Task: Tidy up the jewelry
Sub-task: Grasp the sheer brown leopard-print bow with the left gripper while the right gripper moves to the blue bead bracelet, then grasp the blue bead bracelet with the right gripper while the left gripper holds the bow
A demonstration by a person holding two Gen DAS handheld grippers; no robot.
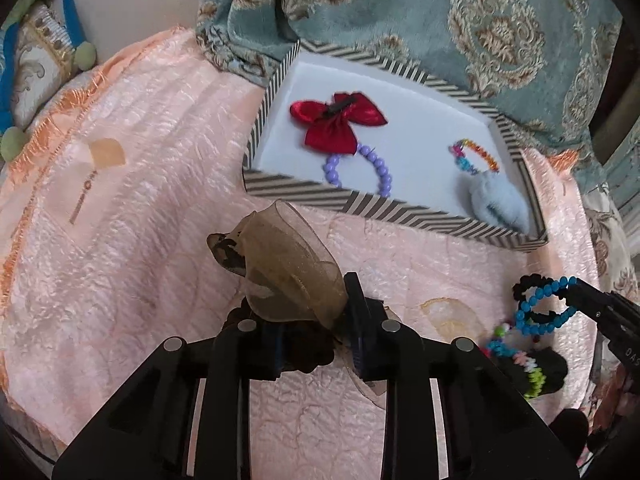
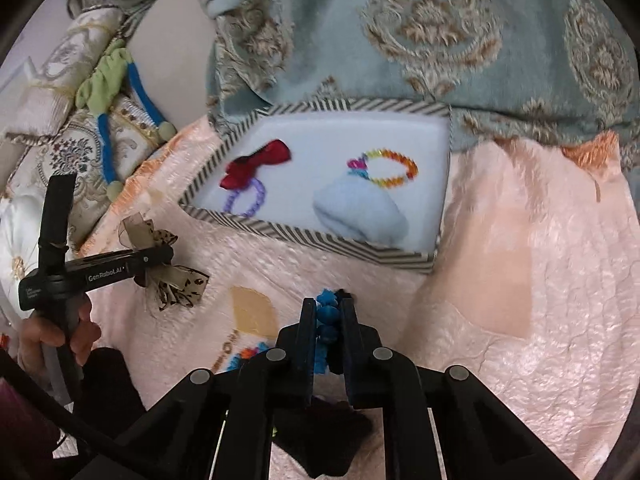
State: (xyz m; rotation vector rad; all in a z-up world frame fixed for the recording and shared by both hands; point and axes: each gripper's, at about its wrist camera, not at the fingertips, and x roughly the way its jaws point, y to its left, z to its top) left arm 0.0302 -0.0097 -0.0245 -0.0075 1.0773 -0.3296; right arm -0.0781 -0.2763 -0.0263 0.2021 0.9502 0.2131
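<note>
1. Firstly, the left gripper (image 1: 308,312) has its fingers pressed onto a sheer brown ribbon bow (image 1: 280,264), which it holds above the pink quilt (image 1: 132,184), on the near side of the striped box (image 1: 312,194).
2. The right gripper (image 2: 329,320) pinches a blue bead bracelet (image 2: 326,316) between its narrow fingers; a black scrunchie (image 1: 532,284) is looped together with these beads.
3. In the right wrist view the bow shows thin translucent loops and dark spotted tails, and it hangs from the tip of the left gripper.
4. The bracelet is a chain of round bright blue beads, also on the near side of the box and to its right.
5. Below the bracelet some colourful bead pieces (image 1: 520,356) lie on the quilt.
6. The box has a white floor and holds four things: a red satin bow (image 1: 332,124), a purple bead bracelet (image 1: 360,168) touching that bow, a rainbow bead bracelet (image 1: 476,156), and a pale blue fluffy scrunchie (image 1: 500,200) in the corner nearest the right gripper.
7. Behind the box lies a teal patterned blanket (image 1: 440,20).
</note>
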